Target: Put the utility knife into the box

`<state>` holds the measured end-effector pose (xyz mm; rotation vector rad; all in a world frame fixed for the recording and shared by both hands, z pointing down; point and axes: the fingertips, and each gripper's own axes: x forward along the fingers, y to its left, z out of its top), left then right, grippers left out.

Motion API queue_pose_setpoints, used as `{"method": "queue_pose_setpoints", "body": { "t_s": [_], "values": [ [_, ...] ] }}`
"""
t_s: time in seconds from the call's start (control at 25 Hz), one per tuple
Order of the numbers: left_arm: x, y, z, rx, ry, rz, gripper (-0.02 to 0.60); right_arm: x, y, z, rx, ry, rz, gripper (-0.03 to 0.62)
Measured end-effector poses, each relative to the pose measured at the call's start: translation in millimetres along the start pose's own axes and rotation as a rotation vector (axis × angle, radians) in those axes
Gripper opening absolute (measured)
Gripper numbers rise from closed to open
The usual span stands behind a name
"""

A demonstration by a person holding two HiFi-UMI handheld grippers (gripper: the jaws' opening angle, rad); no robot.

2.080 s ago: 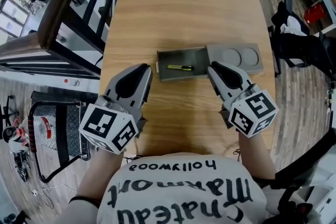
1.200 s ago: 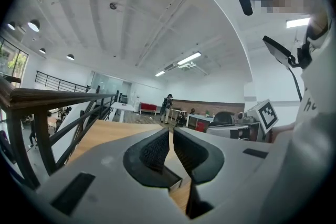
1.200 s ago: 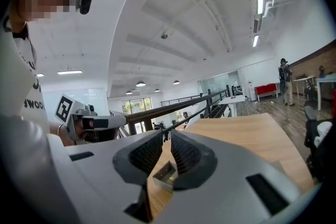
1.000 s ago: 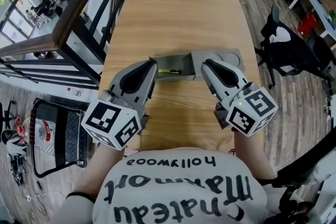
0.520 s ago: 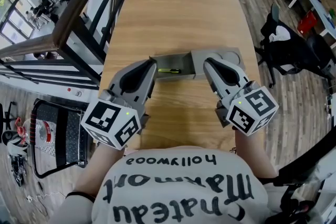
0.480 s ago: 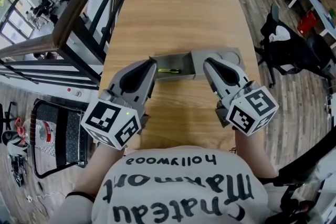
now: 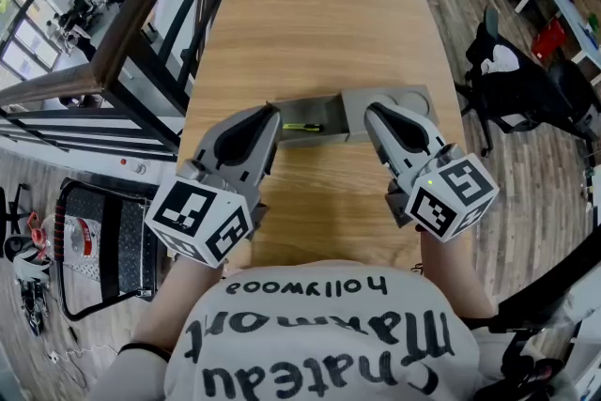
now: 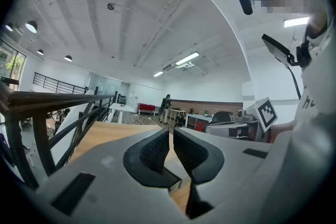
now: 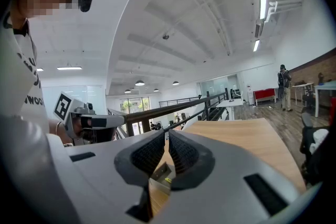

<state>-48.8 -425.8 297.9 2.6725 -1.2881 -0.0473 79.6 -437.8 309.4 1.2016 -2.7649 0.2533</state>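
Utility knife [image 7: 302, 127] lies inside the open grey box [image 7: 319, 140], mid-tabletop [image 7: 319, 23]. Left tool [image 7: 271, 115] sits at the box's left end, right tool [image 7: 372, 115] just beside its right end. Both tools have jaws together, with nothing between them.

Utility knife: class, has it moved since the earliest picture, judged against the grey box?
No. The utility knife lies at the same spot inside the open box, near its middle; only the view shifted.
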Motion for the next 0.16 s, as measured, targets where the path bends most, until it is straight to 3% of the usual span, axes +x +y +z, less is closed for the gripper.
{"method": "queue_pose_setpoints", "body": {
  "t_s": [0.16],
  "values": [
    [-1.8,3.3,0.6,-0.003,0.0,0.001,0.029,3.4,2.9,-0.4,0.005,0.001,0.003,0.031]
  ]
}}
